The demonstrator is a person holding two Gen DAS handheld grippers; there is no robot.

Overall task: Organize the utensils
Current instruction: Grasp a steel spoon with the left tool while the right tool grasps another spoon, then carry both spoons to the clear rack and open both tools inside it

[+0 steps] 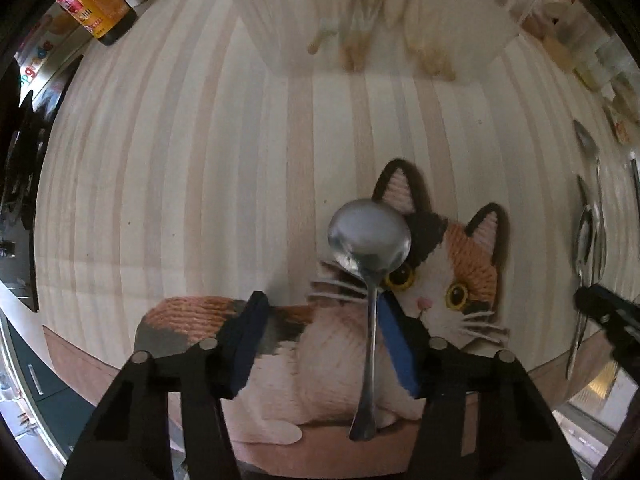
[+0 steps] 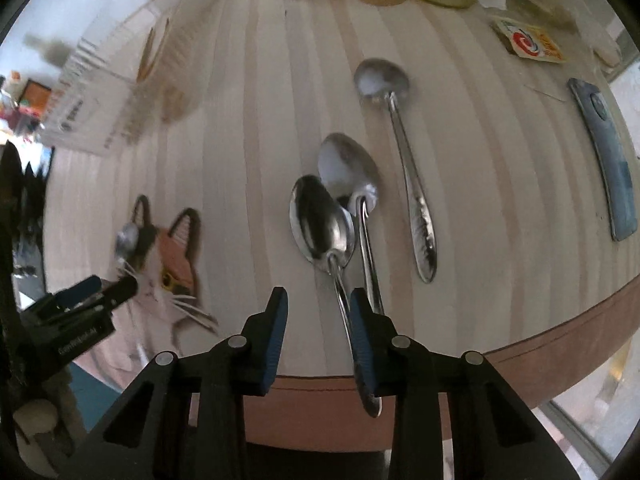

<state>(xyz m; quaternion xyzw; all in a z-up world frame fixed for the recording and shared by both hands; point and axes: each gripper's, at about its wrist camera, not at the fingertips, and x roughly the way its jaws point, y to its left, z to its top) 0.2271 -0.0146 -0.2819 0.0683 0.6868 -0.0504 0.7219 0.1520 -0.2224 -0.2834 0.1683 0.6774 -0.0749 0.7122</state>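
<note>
My left gripper (image 1: 320,344) is open over a cat-shaped mat (image 1: 440,280). A round steel spoon (image 1: 370,280) lies between its jaws, the handle close to the right finger (image 1: 396,348). My right gripper (image 2: 318,336) is open at the table's front edge. An oval spoon (image 2: 322,224) lies on the table with its handle against the right finger (image 2: 362,344). A second spoon (image 2: 348,168) lies partly under it and a third, longer spoon (image 2: 400,128) lies to the right. A clear utensil holder (image 1: 360,12) with wooden utensils stands at the back.
A dark sauce bottle (image 1: 100,4) stands far left. A phone (image 2: 608,160) and a small packet (image 2: 528,42) lie at the right of the striped wooden table (image 2: 260,120). Jars and food stand along the back edge. The left gripper shows in the right wrist view (image 2: 104,292).
</note>
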